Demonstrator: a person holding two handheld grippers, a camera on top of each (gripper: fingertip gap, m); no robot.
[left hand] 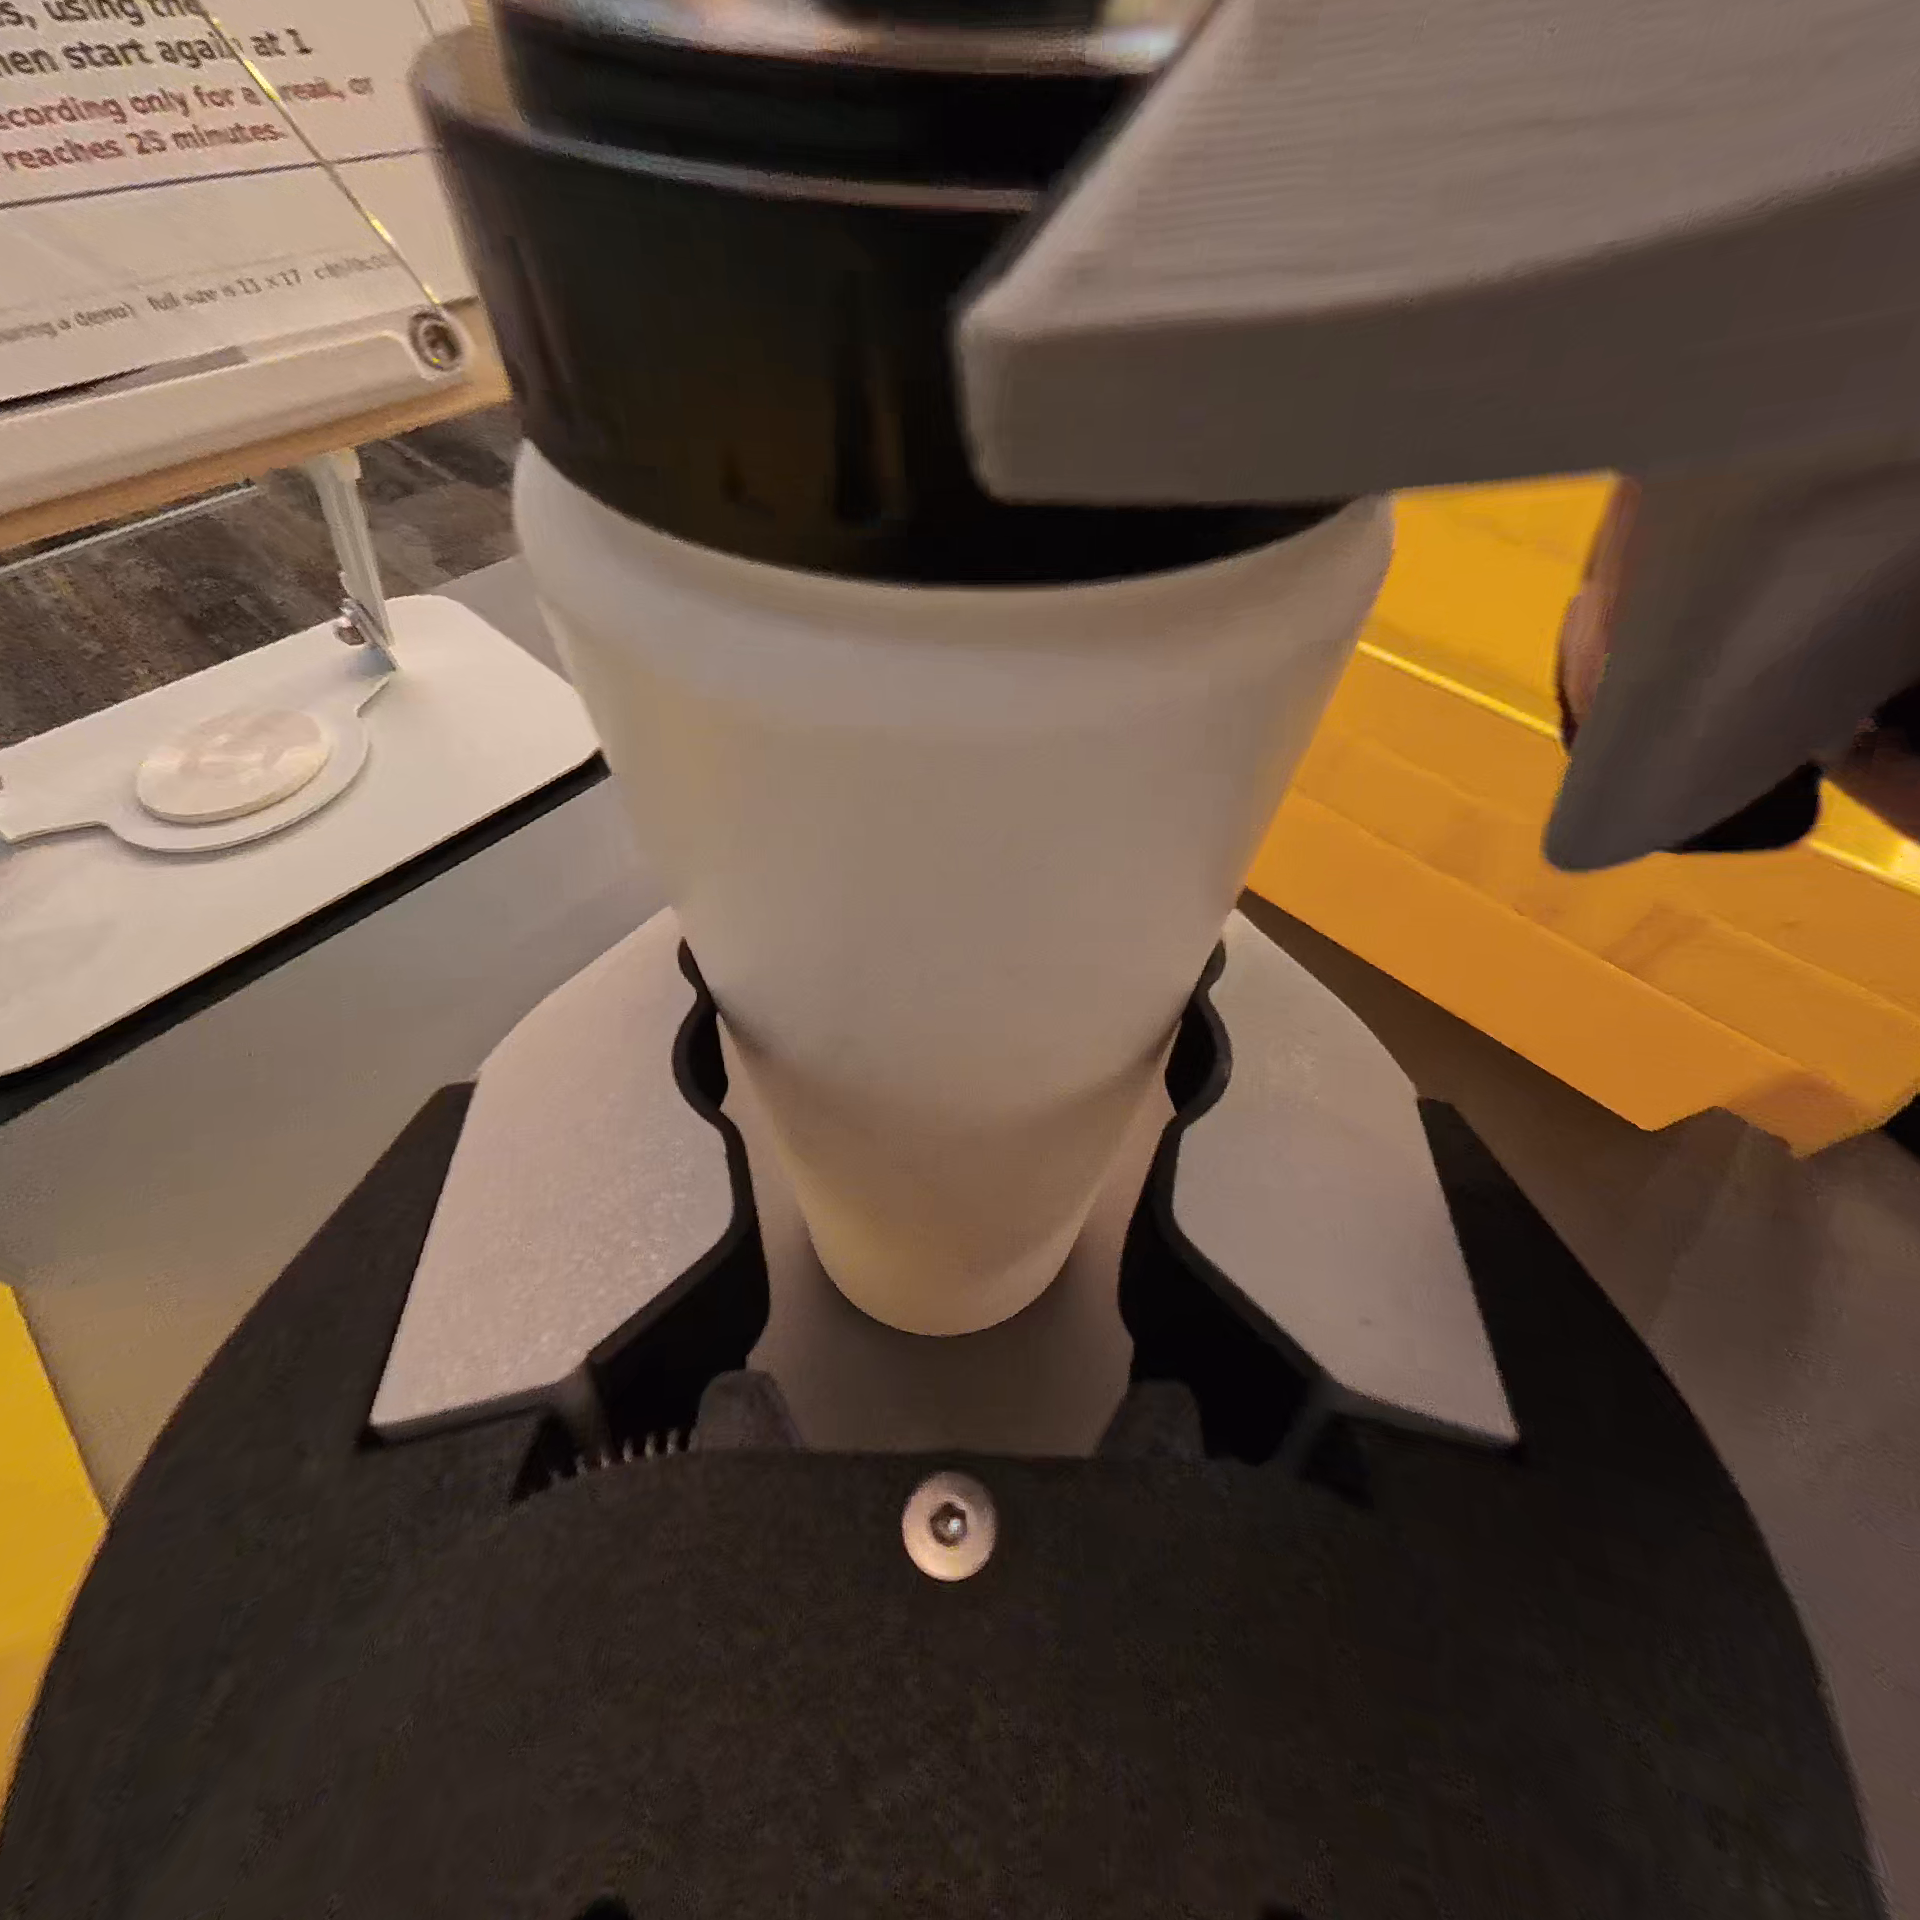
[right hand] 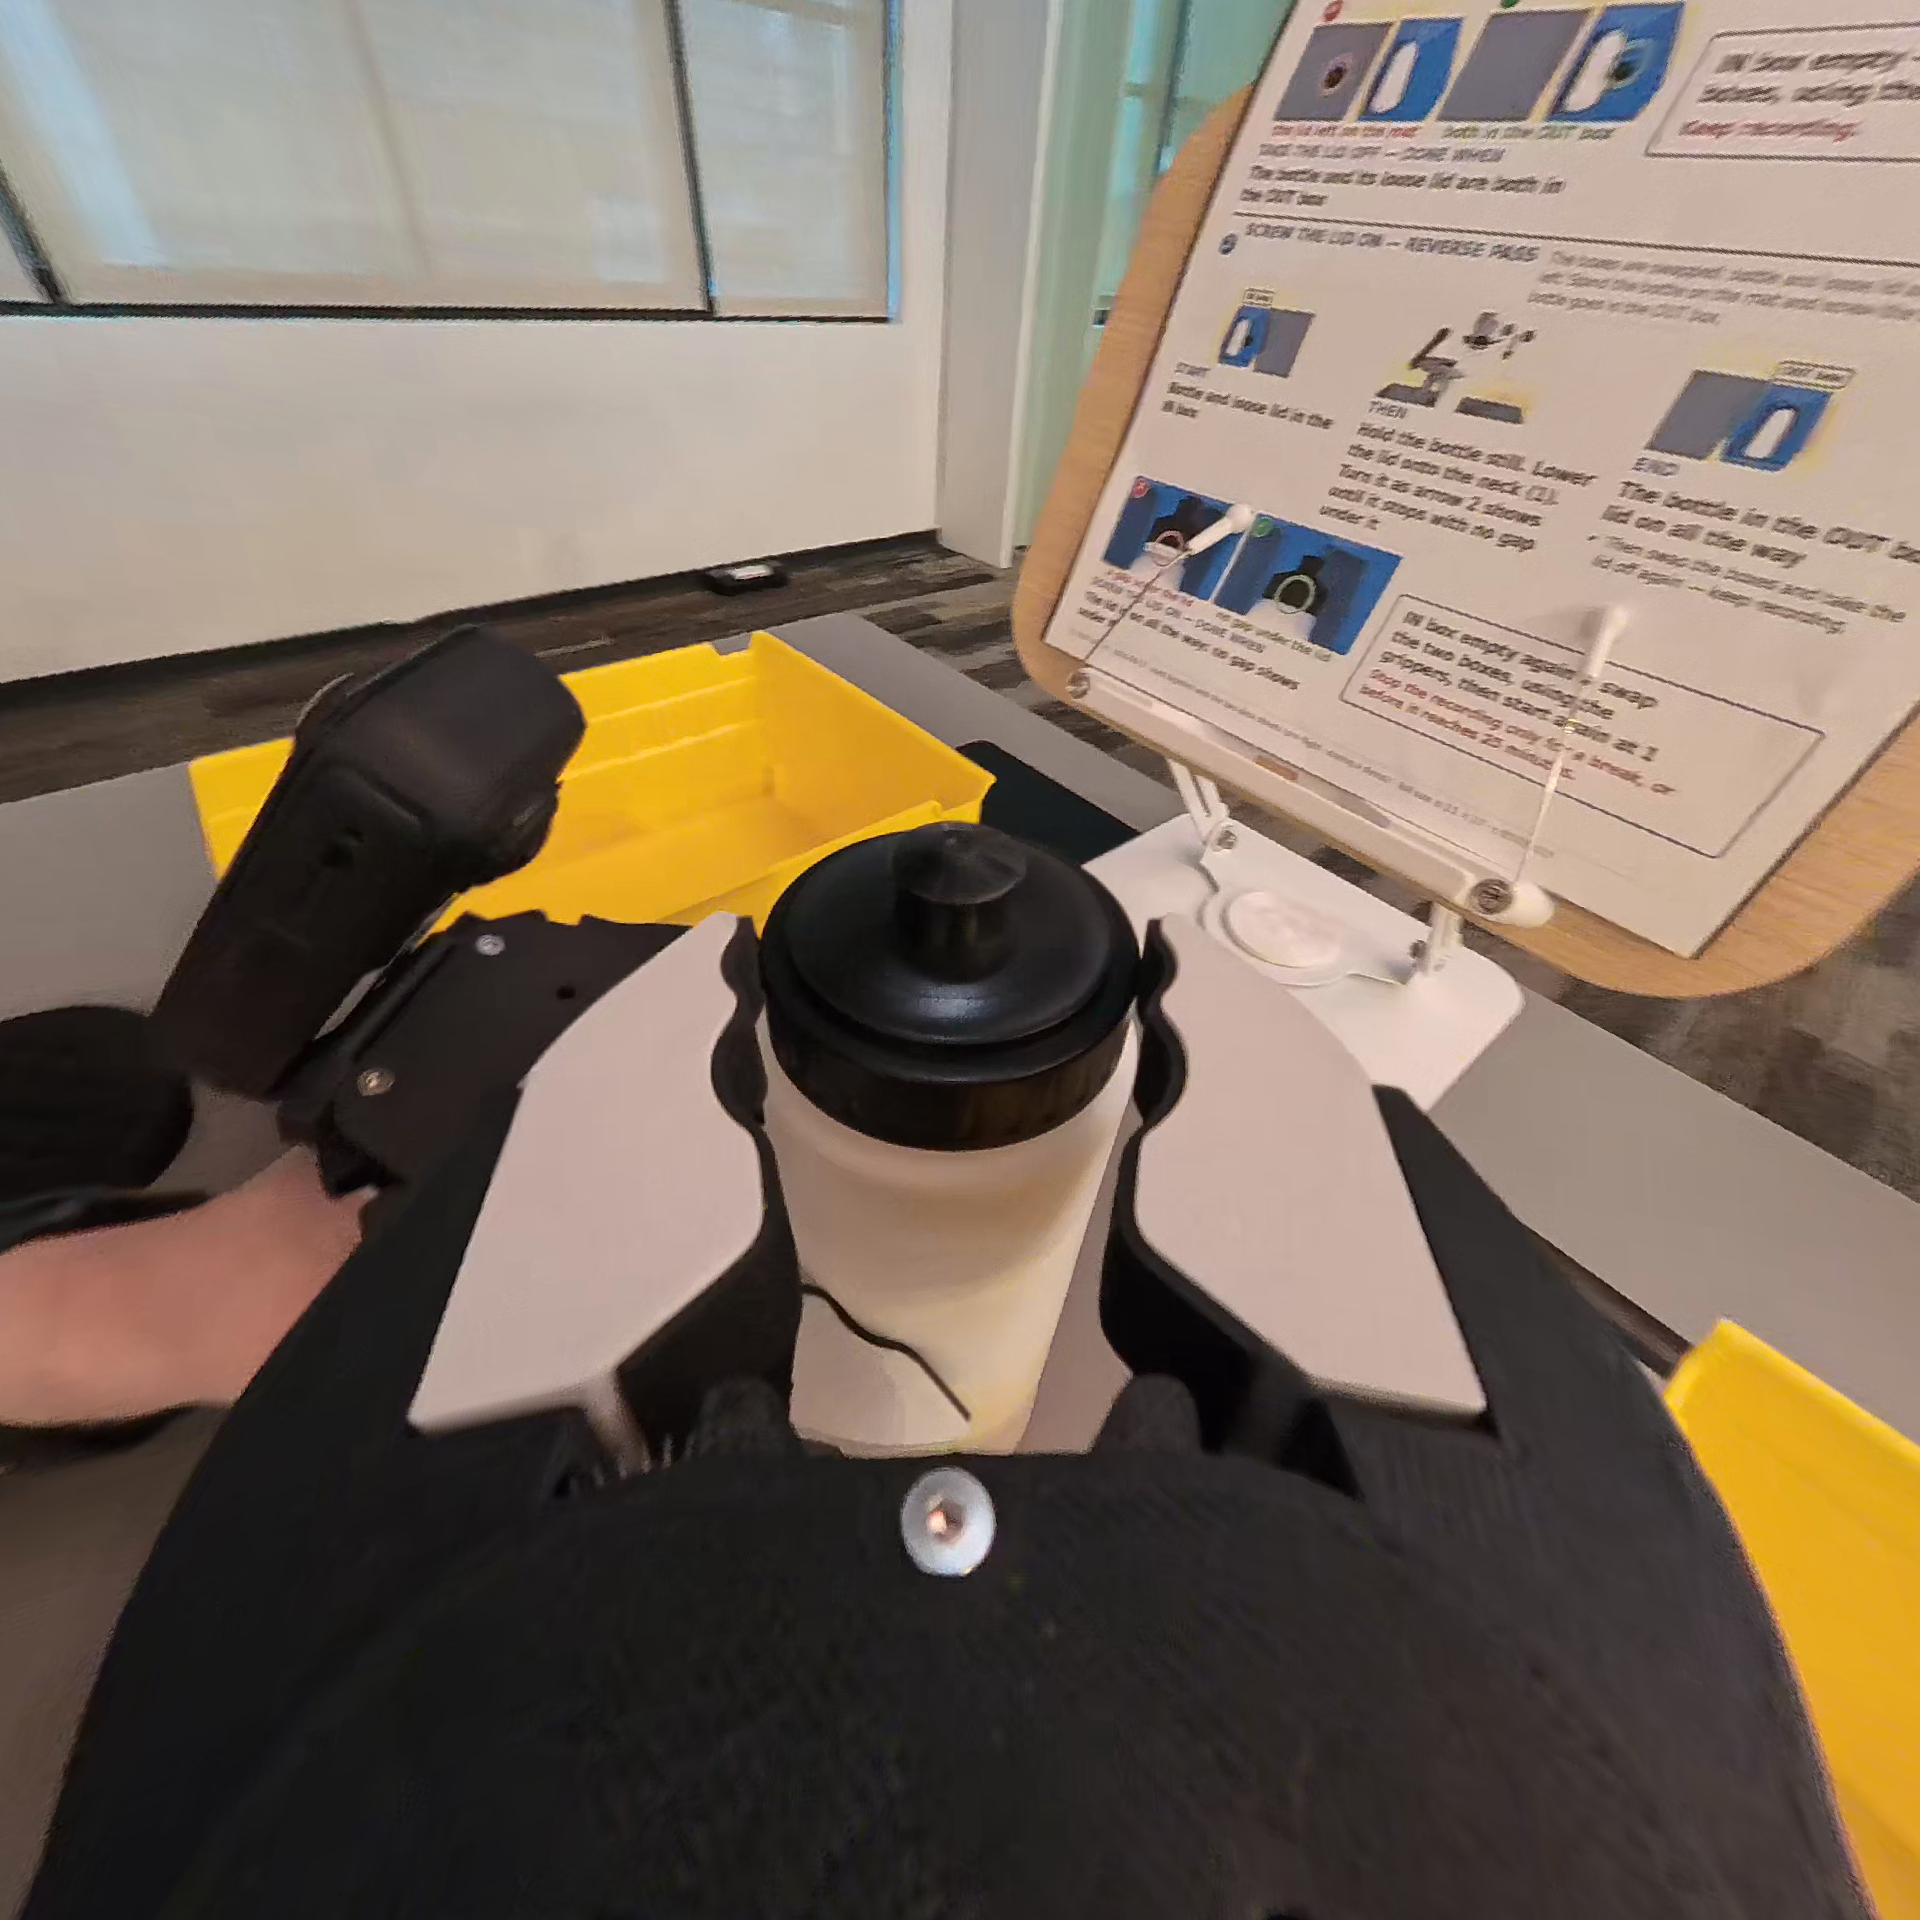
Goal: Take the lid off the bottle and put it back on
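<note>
Our left tool (left hand: pixel 951 1049) squeezes the light, smooth white bottle (left hand: pixel 951 831) low down, and our right tool (right hand: pixel 948 997) hugs its hard black lid (right hand: pixel 948 987) mid-frame.

left tongs (left hand: pixel 951 1049) clamped low, right tongs (right hand: pixel 948 997) closed from above, bare hand (right hand: pixel 177 1309) behind

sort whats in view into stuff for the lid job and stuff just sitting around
For the job:
white bottle
black lid, on the bottle
left gripper, holding the bottle
right gripper, at the lid

Just there:
yellow bin
instruction board
white stand
</note>
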